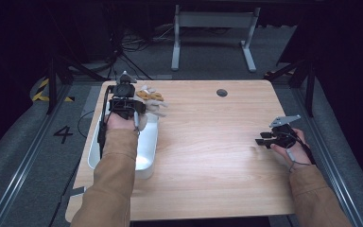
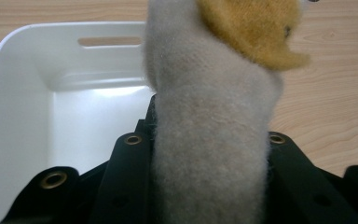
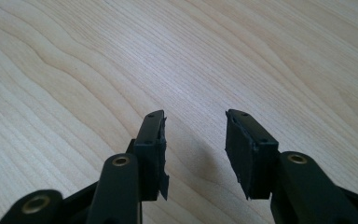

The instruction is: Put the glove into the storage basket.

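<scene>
A plush toy [image 2: 209, 130] with a grey-beige body and a mustard-yellow part [image 2: 256, 32] stands between the jaws of my left gripper [image 2: 209, 154], which is shut on it. In the high view the left gripper [image 1: 131, 105] holds the plush toy [image 1: 152, 100] at the far end of a white bin [image 1: 147, 151] on the table's left side. The white bin [image 2: 23, 93] lies below and left of the toy in the left gripper view. My right gripper [image 1: 263, 137] rests low over the table's right side, open, with nothing between its jaws [image 3: 195, 140].
The wooden table [image 1: 208, 156] has a small dark round hole [image 1: 222, 92] near its far edge. A white desk frame [image 1: 212, 33] stands on the floor beyond the table. Dark stands flank both sides.
</scene>
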A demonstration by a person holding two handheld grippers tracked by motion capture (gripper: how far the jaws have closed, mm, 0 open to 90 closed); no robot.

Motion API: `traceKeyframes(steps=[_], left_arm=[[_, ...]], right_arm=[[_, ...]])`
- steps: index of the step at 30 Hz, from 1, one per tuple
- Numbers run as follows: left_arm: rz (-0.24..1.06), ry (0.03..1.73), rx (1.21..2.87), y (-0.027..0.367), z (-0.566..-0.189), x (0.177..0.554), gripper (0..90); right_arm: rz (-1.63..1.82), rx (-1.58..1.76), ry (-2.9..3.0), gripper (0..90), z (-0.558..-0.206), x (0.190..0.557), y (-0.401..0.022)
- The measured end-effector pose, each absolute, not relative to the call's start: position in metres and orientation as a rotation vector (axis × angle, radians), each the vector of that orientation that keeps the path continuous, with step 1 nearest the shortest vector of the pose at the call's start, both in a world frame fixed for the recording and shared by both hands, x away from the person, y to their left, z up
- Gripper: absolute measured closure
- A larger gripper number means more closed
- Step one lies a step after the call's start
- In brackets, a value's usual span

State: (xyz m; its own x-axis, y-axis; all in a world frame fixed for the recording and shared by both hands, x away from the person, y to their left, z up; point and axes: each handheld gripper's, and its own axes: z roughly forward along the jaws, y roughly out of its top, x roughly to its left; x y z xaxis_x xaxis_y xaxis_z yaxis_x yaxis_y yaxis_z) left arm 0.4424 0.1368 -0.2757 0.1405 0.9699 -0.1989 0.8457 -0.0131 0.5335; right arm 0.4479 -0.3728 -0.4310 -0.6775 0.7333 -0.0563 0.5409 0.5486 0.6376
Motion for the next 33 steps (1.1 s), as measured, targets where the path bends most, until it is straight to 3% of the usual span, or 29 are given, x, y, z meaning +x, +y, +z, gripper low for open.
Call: traceKeyframes(steps=[16,33], left_arm=[[0.333,1.808,1.831,0.155,-0.291,0.441,68.2],[0.295,1.89,1.756,0.172,-0.335,0.436,67.7]], right_arm=[[0.861,1.047,2.472,58.2,-0.43,0.447,-0.373],[0.849,1.053,2.482,57.7,-0.433,0.448,-0.372]])
